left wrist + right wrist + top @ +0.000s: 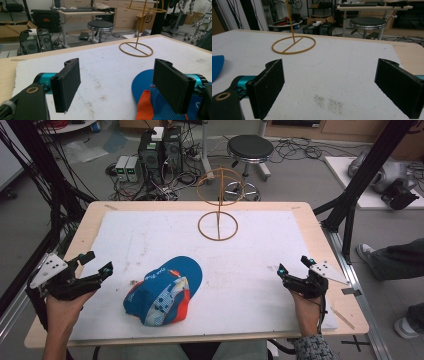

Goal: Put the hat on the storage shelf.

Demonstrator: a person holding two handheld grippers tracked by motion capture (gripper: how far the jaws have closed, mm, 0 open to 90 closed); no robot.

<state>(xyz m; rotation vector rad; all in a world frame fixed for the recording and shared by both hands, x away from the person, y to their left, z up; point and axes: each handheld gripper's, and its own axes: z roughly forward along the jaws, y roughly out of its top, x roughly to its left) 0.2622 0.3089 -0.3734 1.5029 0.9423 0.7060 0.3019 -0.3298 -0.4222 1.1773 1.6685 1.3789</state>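
With both jaws spread wide and empty, we rest the left hand-held gripper (95, 264) and the right hand-held gripper (294, 266) at the tabletop's (260, 270) near corners, the blue cap (164, 291) between them awaiting a first reach, likely toward the far wire stand (218, 205).

A blue cap (163, 291) lies on the near half of the white table cover, left of centre. Its crown is a mix of blue mesh, white patterned panels and orange-red sections, and it sags a little, soft and unfilled. The plain blue brim points toward the far right, lying flat on the cover. In the left gripper view the cap (150, 100) shows orange fabric beside blue mesh, the brim flat behind.
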